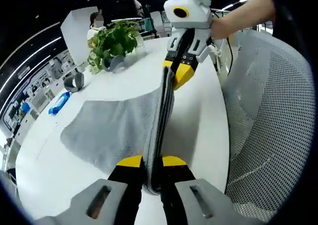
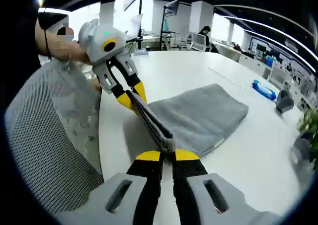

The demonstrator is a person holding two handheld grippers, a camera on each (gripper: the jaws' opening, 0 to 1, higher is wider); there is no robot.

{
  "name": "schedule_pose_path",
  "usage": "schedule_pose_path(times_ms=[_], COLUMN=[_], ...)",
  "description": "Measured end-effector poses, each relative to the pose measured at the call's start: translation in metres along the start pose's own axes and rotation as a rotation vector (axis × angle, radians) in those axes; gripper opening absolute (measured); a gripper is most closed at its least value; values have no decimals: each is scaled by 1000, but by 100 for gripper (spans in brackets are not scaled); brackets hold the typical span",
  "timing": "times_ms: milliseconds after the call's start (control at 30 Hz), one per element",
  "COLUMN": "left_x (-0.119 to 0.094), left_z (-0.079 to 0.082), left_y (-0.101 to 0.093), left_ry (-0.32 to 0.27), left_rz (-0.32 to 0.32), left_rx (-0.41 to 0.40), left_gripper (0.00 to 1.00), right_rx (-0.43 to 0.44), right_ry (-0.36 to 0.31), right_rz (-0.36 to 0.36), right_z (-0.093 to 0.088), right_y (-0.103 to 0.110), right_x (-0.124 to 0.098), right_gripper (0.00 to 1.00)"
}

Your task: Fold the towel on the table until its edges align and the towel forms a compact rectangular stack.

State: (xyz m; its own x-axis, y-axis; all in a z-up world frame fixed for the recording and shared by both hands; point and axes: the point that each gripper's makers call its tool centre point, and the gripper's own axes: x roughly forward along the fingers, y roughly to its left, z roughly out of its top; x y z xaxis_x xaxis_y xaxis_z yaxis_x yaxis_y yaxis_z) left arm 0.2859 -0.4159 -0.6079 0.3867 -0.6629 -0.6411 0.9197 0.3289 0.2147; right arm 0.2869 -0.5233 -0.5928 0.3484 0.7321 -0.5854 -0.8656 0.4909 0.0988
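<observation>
Gray towel [image 1: 112, 128] lies on the white table [image 1: 198, 120], near edge lifted taut between left gripper [image 1: 151, 161] and right gripper [image 2: 167, 155], both clenched on it. Carry both corners evenly across to far edge (keep tension).

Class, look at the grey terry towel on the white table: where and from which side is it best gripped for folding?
Grip the grey terry towel at the two ends of its near edge, coming from the chair side. That edge is lifted taut off the white table, and the left gripper and right gripper already pinch it there.
</observation>
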Motion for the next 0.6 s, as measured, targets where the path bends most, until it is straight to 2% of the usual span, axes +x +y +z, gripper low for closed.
schedule_pose_path(times_ms=[100, 167, 300, 367, 433, 500, 600], left_x=[-3, -4, -1, 2, 6, 5, 0], left_z=[1, -1, -7, -19, -33, -26, -16], left_y=[2, 5, 1, 0, -2, 6, 11], left_ry=[-25, -29, -16, 16, 46, -1, -41], left_rz=[-3, -5, -19, -31, -55, -36, -14], left_rx=[-61, -93, -94, -117, -210, -283, -269], left_gripper=[11, 11, 12, 11, 11, 11, 10], right_rx=[122, 170, 184, 205, 264, 334, 424], right_ry=[-43, -55, -47, -42, -54, -54, -78], right_rz=[7, 12, 12, 2, 2, 0, 5], right_z=[-3, -6, -10, -11, -13, -18, -21], right_y=[-3, -3, -3, -5, -8, -11, -16], right_x=[-1, -1, 1, 1, 3, 4, 4], right_gripper=[4, 4, 4, 4, 4, 4, 4])
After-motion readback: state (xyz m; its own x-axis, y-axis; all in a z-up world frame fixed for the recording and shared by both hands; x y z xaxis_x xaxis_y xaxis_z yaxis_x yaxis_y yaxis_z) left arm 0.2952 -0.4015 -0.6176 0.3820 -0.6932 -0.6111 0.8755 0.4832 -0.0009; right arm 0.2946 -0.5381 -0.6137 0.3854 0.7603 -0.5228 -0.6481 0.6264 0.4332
